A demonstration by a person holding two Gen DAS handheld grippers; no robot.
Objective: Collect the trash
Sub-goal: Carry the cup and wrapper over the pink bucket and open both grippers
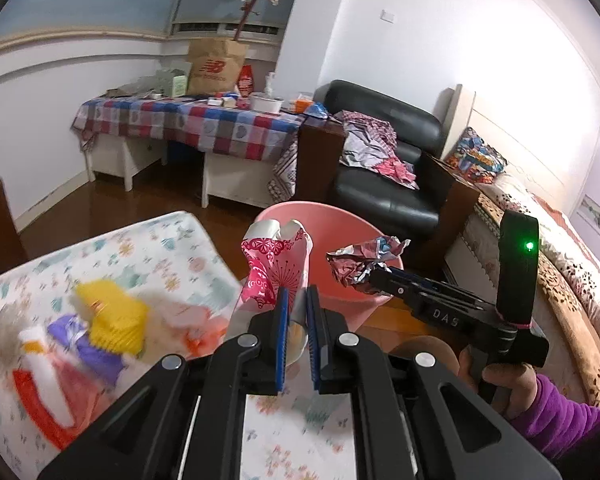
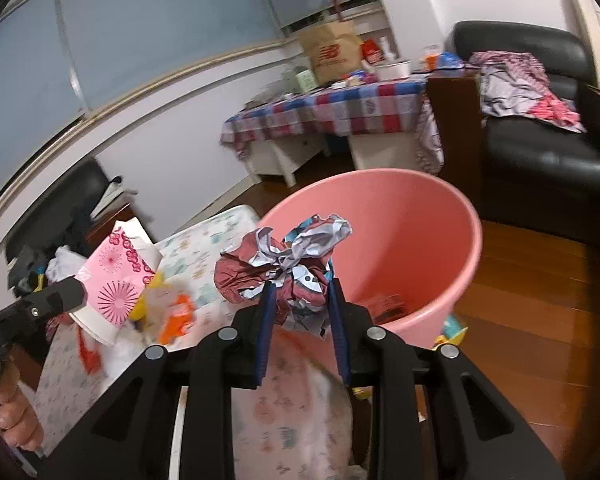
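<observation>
My left gripper (image 1: 297, 296) is shut on a crushed pink-patterned paper cup (image 1: 274, 268), held above the table edge just short of the pink bin (image 1: 352, 280). The cup also shows in the right wrist view (image 2: 118, 276). My right gripper (image 2: 300, 292) is shut on a crumpled foil wrapper (image 2: 284, 260), held near the rim of the pink bin (image 2: 412, 240). The wrapper also shows in the left wrist view (image 1: 360, 262), at the tip of the right gripper. Some small trash lies at the bottom of the bin (image 2: 388, 304).
A floral-covered table (image 1: 160, 248) holds blurred items: a yellow brush-like thing (image 1: 112, 316), a purple wrapper (image 1: 88, 344), an orange piece (image 1: 200, 340). A black armchair (image 1: 384, 160) stands behind the bin, a bed (image 1: 560, 264) at right, a checked table (image 1: 196, 120) at the back.
</observation>
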